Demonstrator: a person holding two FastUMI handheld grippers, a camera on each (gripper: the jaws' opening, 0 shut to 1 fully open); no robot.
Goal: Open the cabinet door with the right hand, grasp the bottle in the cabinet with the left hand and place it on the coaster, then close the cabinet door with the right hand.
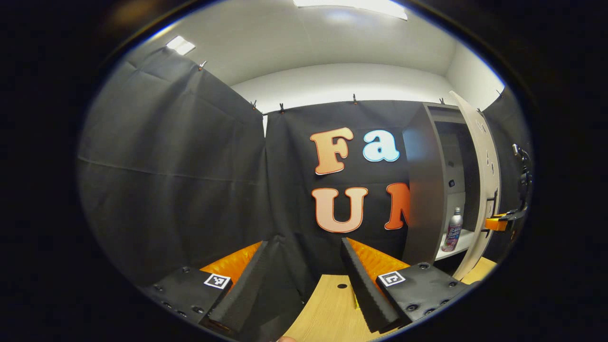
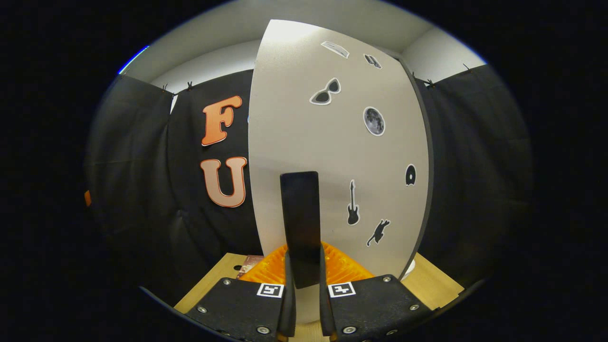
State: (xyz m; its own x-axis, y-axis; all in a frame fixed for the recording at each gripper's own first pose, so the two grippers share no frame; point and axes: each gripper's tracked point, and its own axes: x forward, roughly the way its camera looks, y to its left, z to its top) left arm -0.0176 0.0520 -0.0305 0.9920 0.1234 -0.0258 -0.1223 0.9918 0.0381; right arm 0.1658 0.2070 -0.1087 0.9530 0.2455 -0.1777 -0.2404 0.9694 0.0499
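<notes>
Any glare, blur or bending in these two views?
Left gripper view: ceiling light blown out; bottle small but sharp; cabinet bowed by the fisheye. Right gripper view: glare on the door's top, its edges curved; handle dark, slightly soft.

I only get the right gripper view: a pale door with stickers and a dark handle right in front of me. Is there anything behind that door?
Observer: Yes. In the left gripper view the cabinet is open, and a bottle stands upright on a white shelf.
Visitor: Is the other tool near it?
Observer: No. The left tool is off to the bottle's left, above the wooden table, fingers wide apart, holding nothing.
Visitor: Can you see my tool from there?
Observer: Yes. The right tool sits at the door's outer edge, where the handle is.
</notes>
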